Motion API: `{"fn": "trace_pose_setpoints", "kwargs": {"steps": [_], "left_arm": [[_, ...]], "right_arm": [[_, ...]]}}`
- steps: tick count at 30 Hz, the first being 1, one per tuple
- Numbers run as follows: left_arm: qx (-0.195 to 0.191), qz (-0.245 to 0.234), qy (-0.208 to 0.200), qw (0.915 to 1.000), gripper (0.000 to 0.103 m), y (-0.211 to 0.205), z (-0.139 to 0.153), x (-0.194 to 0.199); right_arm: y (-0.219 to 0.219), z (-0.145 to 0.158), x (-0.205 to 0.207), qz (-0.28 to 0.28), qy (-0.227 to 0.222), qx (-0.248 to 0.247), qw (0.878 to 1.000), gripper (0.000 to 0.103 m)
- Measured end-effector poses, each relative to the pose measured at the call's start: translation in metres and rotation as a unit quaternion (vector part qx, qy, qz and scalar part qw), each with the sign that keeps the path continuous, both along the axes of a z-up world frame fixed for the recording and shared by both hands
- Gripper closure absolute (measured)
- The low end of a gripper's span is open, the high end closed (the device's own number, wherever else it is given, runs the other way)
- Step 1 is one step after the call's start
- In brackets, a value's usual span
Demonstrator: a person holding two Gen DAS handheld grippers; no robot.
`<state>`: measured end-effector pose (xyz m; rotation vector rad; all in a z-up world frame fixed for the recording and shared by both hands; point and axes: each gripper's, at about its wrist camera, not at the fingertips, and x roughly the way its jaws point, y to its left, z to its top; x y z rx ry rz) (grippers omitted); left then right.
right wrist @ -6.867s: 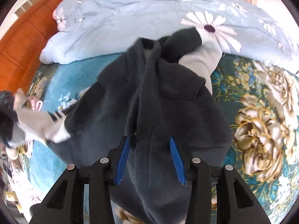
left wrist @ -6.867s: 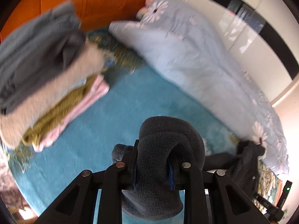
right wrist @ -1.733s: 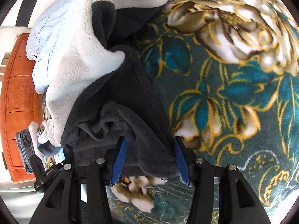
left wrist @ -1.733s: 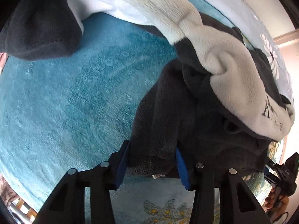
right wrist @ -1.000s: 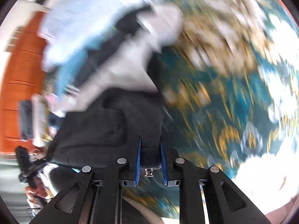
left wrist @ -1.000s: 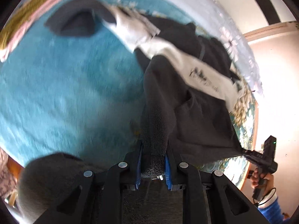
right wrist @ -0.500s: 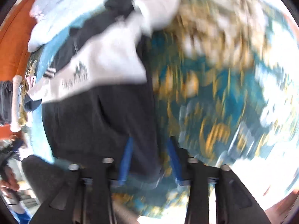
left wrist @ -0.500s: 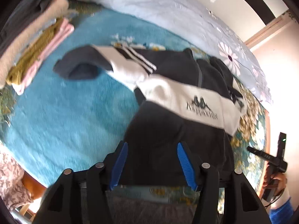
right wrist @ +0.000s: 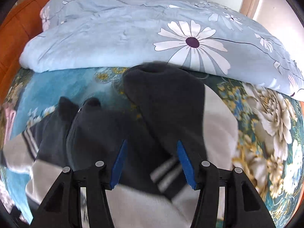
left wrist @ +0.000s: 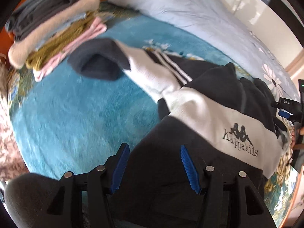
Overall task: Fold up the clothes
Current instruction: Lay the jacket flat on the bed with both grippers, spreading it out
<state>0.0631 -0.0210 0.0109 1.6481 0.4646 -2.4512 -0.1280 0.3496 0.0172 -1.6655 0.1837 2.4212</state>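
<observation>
A dark grey and white fleece jacket [left wrist: 212, 114] with a printed logo lies spread front-up on the teal bed cover [left wrist: 76, 114]. One sleeve [left wrist: 106, 60] reaches toward the far left. My left gripper [left wrist: 154, 163] is open above the jacket's dark hem, gripping nothing. In the right wrist view the jacket [right wrist: 106, 133] shows its collar and the other sleeve [right wrist: 171, 98], which is folded over the body. My right gripper [right wrist: 152, 161] is open over that sleeve's striped part. The other gripper [left wrist: 288, 110] shows at the right edge of the left wrist view.
A stack of folded clothes [left wrist: 51, 26] sits at the far left by the orange headboard [right wrist: 13, 32]. A light blue flowered duvet [right wrist: 152, 28] lies bunched along the far side. The floral bed cover [right wrist: 269, 133] runs on to the right.
Both grippers let go of the jacket's hem and opened about half a second ago. The jacket now lies flat, and both grippers have moved up over it.
</observation>
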Motion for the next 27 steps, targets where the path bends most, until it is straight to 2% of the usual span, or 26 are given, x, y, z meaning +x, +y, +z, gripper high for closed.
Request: {"fn": "trace_pose_setpoints", "kwargs": {"steps": [2,6,11,14,15,16,17,22,27], "left_arm": [[0.010,0.028,0.003,0.9995,0.042,-0.011,-0.001,0.001],[0.049,0.064,-0.010,0.9967,0.042,-0.025,-0.015,0.004],[0.044,0.056,-0.014,0.9973,0.042,-0.019,-0.014,0.003],[0.035,0.039,-0.022,0.9984,0.042,-0.013,-0.016,-0.002],[0.033,0.035,-0.023,0.9986,0.042,-0.012,-0.016,-0.003],[0.030,0.031,-0.023,0.9988,0.042,-0.010,-0.016,-0.004],[0.028,0.027,-0.024,0.9990,0.042,-0.008,-0.017,-0.005],[0.039,0.035,-0.032,0.9981,0.042,-0.014,-0.021,-0.007],[0.062,0.058,-0.031,0.9959,0.042,-0.023,-0.024,-0.005]], "right_arm": [[-0.004,-0.015,-0.023,-0.003,-0.014,0.018,1.000,0.047],[-0.017,-0.041,-0.048,0.035,-0.060,0.076,0.995,0.047],[-0.031,-0.067,-0.073,0.071,-0.103,0.134,0.983,0.047],[-0.008,-0.048,-0.062,0.047,-0.079,0.113,0.989,0.047],[0.001,-0.040,-0.057,0.037,-0.069,0.103,0.992,0.050],[0.011,-0.033,-0.052,0.027,-0.059,0.093,0.994,0.069],[0.020,-0.025,-0.047,0.017,-0.050,0.083,0.995,0.093],[0.067,0.014,-0.022,-0.032,0.000,0.034,0.999,0.095],[0.114,0.053,0.003,-0.081,0.050,-0.016,0.995,0.095]]}}
